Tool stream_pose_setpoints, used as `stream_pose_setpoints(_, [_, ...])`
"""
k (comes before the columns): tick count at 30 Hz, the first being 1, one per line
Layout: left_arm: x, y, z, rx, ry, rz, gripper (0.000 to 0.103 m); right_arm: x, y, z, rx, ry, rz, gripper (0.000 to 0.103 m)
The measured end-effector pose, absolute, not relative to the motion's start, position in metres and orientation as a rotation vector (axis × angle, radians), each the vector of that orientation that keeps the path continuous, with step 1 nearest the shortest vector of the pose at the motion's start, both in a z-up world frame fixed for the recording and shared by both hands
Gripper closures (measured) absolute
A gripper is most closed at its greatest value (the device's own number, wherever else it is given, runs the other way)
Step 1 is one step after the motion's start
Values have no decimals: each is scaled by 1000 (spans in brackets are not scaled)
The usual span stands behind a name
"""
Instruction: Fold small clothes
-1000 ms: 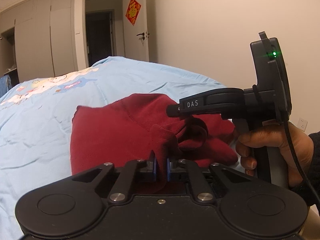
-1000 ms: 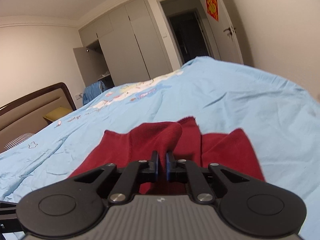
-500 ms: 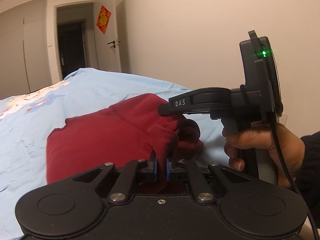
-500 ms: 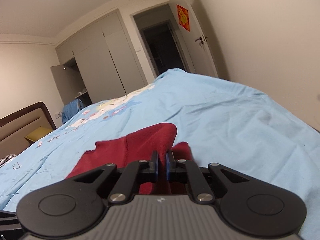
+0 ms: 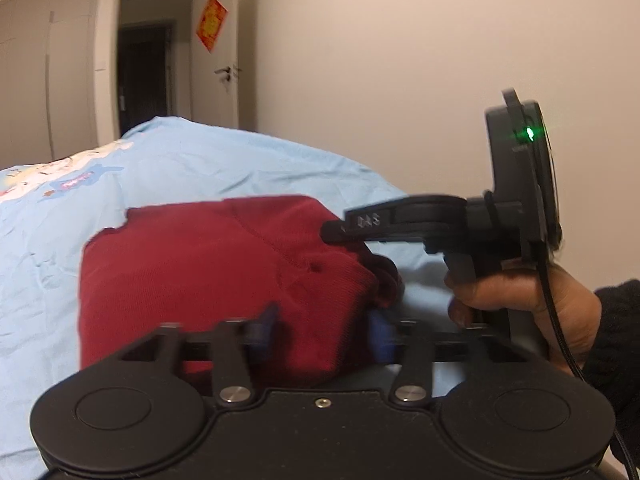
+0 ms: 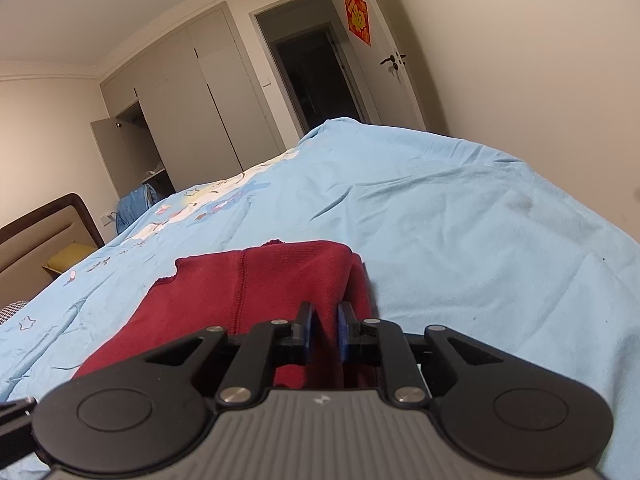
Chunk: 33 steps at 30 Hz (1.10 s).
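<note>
A dark red garment lies folded into a rough rectangle on the light blue bed cover. My left gripper is open at the garment's near edge, its blue pads wide apart with the cloth lying between them. In the right wrist view the same garment shows a seam down its middle. My right gripper has its pads slightly parted, and a fold of red cloth at the garment's right corner still stands between them. A hand holds the right gripper over that corner.
The blue bed cover stretches far ahead and to the left, with a cartoon print further up. A plain wall runs along the bed's right side. A headboard, wardrobes and a dark doorway lie beyond.
Both grippers came down with the lifted red cloth, and the garment now lies flatter. The left pads have spread wide off the cloth. The right pads have parted a little.
</note>
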<state>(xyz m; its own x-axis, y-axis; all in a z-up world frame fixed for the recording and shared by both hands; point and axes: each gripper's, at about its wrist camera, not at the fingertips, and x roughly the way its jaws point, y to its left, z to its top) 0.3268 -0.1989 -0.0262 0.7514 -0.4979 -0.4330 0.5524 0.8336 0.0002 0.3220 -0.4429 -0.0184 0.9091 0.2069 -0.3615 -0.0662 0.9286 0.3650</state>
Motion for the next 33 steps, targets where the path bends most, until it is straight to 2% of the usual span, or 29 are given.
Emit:
stream_pose_setpoints(2, [325, -194, -24, 101, 419, -578, 32, 321, -444, -17, 357, 406, 147, 72])
stream_pose_setpoints(4, [327, -186, -20, 58, 412, -579, 23, 317, -444, -16, 359, 404, 147, 55])
stream_pose_setpoints(5, [326, -181, -18, 38, 404, -572, 21, 316, -444, -15, 358, 403, 147, 52])
stream_pose_setpoints(7, [328, -171, -13, 1, 390, -539, 14, 312, -443, -13, 351, 397, 148, 38])
stream_pose_setpoints(8, [330, -166, -11, -15, 386, -519, 11, 309, -442, -12, 347, 392, 148, 34])
stream_pose_setpoints(9, [331, -161, -9, -32, 382, -497, 7, 306, -441, -11, 342, 385, 150, 27])
stream_pose_setpoints(10, [333, -155, -6, -52, 379, -468, 6, 302, -440, -9, 339, 378, 151, 16])
stream_pose_setpoints(12, [337, -144, -3, -85, 381, -411, 3, 294, -439, -7, 347, 356, 154, 1])
stream_pose_setpoints(24, [360, -86, -22, -260, 567, -128, 1, 265, -410, -15, 186, 385, 109, 0])
stream_pose_setpoints(30, [358, -75, -37, -312, 626, -127, 1, 255, -428, -40, 304, 436, 35, 0])
stream_pose_setpoints(33, [357, -79, -40, -302, 634, -125, 1, 247, -421, -45, 273, 424, 18, 0])
